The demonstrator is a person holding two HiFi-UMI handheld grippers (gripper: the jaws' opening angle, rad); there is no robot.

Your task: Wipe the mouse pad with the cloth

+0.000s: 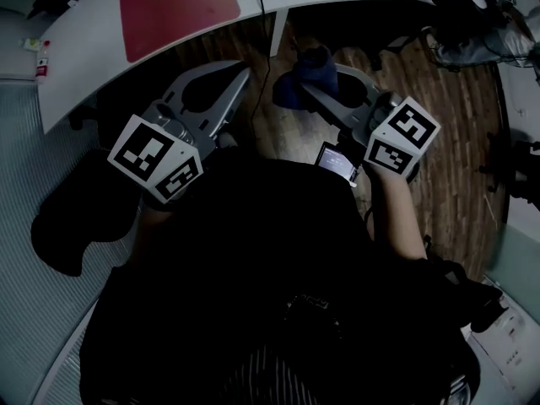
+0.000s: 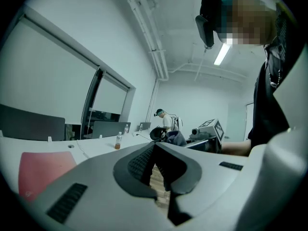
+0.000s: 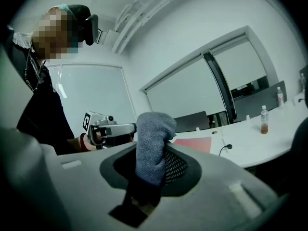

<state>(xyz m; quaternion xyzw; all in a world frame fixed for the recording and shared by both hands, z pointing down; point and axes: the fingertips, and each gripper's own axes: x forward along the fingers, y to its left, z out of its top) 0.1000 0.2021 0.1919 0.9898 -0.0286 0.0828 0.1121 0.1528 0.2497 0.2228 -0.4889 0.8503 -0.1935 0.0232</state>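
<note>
The red mouse pad (image 1: 180,8) lies flat on the white curved table (image 1: 93,66) at the far left; it also shows as mouse pad (image 2: 43,170) and mouse pad (image 3: 192,143). Both grippers hang below the table's edge, over the wooden floor. My right gripper (image 1: 308,87) is shut on a blue-grey cloth (image 1: 310,64), which bulges up from the jaws as cloth (image 3: 151,136) at right gripper (image 3: 154,150). My left gripper (image 1: 243,74) is shut with nothing in it, its left gripper (image 2: 155,147) tips touching. Neither gripper touches the pad.
A black cable (image 1: 261,7) drops over the table edge between the grippers. A dark chair (image 1: 76,218) stands at the left. Bottles (image 2: 118,141) stand on the far tables. Another person (image 2: 164,120) stands in the background. Wooden floor (image 1: 439,142) spreads to the right.
</note>
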